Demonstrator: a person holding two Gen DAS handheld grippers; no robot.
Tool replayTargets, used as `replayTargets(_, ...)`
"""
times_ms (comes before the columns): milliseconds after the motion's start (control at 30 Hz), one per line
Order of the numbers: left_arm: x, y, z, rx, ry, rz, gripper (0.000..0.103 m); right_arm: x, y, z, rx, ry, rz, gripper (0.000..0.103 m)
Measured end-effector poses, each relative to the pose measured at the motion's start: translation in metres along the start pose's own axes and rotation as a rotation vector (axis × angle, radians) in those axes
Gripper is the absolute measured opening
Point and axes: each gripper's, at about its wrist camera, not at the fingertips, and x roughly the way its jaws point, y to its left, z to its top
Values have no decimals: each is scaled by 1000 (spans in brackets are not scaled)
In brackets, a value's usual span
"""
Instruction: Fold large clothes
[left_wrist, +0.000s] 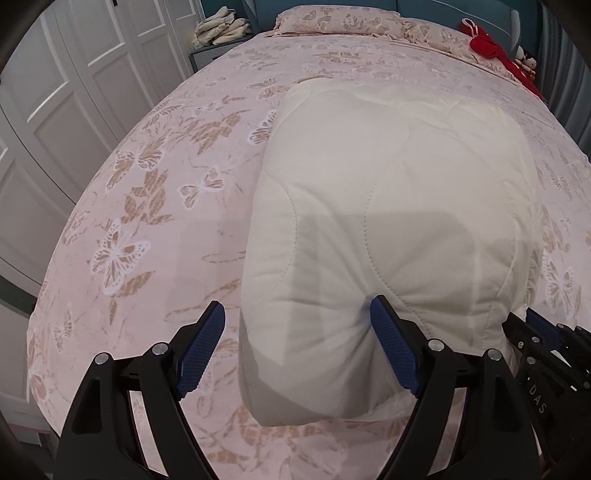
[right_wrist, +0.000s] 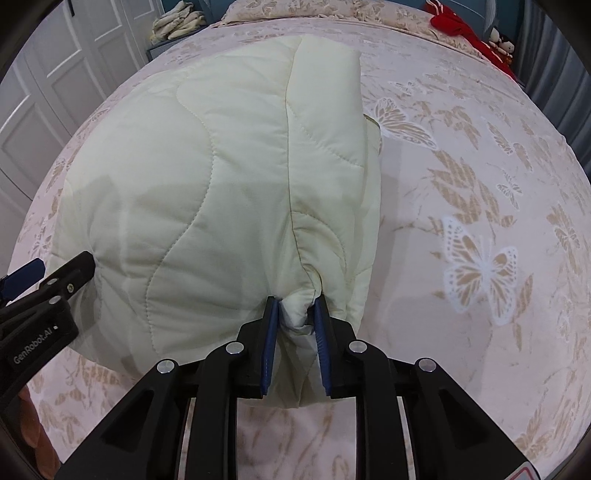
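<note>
Cream quilted garment (right_wrist: 207, 192) on butterfly-print bedspread (right_wrist: 480, 229), right gripper (right_wrist: 295, 314) jaws pinching it, left gripper (left_wrist: 295, 332) jaws released.

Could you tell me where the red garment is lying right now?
The red garment lies at the bed's far right corner in both wrist views, beside the patterned pillows and beyond the cream quilted garment.

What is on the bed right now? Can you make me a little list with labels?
surface: bed with a pink butterfly bedspread
main thing: cream quilted jacket, folded into a puffy bundle
right tool: shut on the jacket's near edge
left tool: open, the jacket's left corner between its fingers, one finger pressing into the fabric
far end: pillow, red clothes
beside the bed: pile of pale fabric, white doors
</note>
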Motion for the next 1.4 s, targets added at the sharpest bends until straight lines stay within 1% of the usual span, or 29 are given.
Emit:
replayTargets(200, 12, -1, -1, -17, 8, 2, 80, 4, 3, -1, -21, -15, -27, 19)
replayTargets(433, 21, -1, -3, -34, 2, 17, 86, 6, 7, -3, -35, -29, -52, 20)
replayTargets(633, 14, 1, -4, -45, -18, 19, 87, 0, 10, -3, -42, -39, -62, 22)
replayTargets(667, 11, 2, -3, -47, -22, 16, 87, -5, 10, -4, -41, -44, -63, 24)
replayTargets(733, -2, 5, -5, -53, -36, -2, 86, -21, 11, -7, -37, -64, -79, 44)
replayTargets(767, -8, 6, -6, -55, -39, -2, 85, -28, 11, -8, -29, -75, -96, 60)
replayTargets(800, -17, 7, -9, -52, -47, 1, 85, -35, 9, -11, -18, -92, -102, 62)
replayTargets(900, -42, 4, -17, -34, -78, 9, 85, -64, 4, -24, 24, -123, -31, 65)
replayTargets(933, -49, 3, -19, -30, -86, 9, 86, -71, 4, -27, 29, -129, -26, 65)
replayTargets(1200, -109, 8, -53, -44, -146, 5, 87, -138, 13, -64, 8, -227, -36, 74)
replayTargets(1400, -137, 17, -82, -56, -166, 4, 87, -166, 14, -91, 14, -259, -34, 75)
